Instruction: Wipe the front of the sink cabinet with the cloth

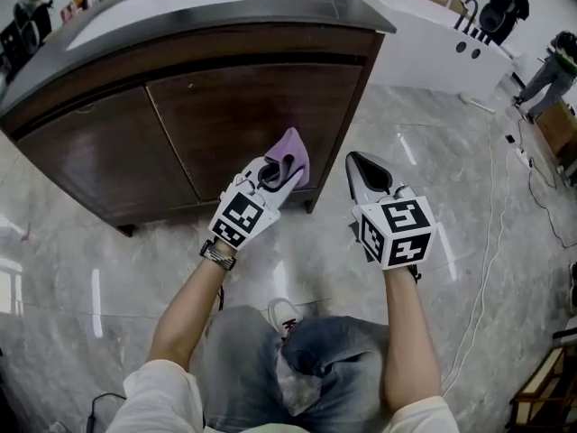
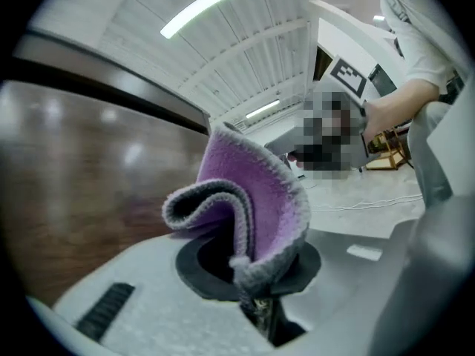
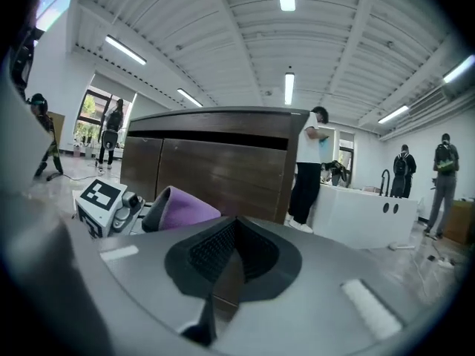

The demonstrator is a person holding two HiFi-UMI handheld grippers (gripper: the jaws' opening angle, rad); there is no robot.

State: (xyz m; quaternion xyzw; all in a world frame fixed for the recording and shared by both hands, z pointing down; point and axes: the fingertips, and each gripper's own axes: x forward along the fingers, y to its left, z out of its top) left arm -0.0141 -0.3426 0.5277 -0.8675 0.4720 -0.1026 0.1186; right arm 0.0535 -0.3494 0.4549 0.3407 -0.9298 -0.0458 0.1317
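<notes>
- The marble floor (image 1: 81, 269) is spreading under everything and reflecting the ceiling lights.
- The cabinet (image 1: 243, 115) is standing on it. It is dark wood with two doors, and it is carrying a dark top (image 1: 306, 7) with a white basin (image 1: 162, 3) set in it.
- A white unit (image 1: 433, 43) is standing well apart, off the cabinet's right corner. In the right gripper view, people are standing around it.
- The person is facing the doors with knees in jeans (image 1: 306, 368) bent low. Both bare forearms are reaching forward.
- The right gripper (image 1: 365, 171) is hanging just beside the left one, short of the cabinet. Its jaws are pressing together with nothing between them.
- The left gripper (image 1: 270, 183) is pointing at the right door's lower part. Its jaws are clamping the cloth's bunched bottom edge.
- The cloth (image 1: 290, 154), purple with a grey hem, is curling up and out of those jaws in a loose fold. It is sitting right in front of the right door, low down. No view is showing whether it is touching the wood.
</notes>
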